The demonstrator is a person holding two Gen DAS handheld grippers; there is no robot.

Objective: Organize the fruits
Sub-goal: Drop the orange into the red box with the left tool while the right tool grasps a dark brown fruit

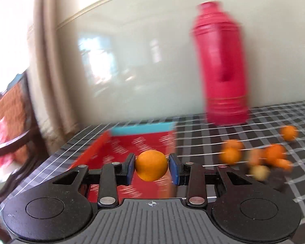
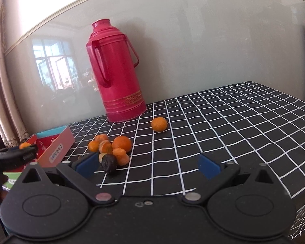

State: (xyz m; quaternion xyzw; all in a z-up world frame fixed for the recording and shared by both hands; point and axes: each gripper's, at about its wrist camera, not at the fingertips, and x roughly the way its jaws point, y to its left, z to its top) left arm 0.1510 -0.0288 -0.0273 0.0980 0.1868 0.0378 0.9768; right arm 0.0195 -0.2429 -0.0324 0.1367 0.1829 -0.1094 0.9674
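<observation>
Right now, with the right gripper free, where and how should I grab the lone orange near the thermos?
Grip the lone orange across its middle, pads on its left and right sides, coming from the near side and slightly above. It is round, sits alone on the cloth, and the thermos stands behind and to its left, so the front is probably clearest. The right gripper is open.

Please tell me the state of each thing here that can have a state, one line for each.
left gripper: shut on small orange
right gripper: open, empty
red box: open, no lid on it
red thermos: upright
dark fruit: on the cloth
</observation>
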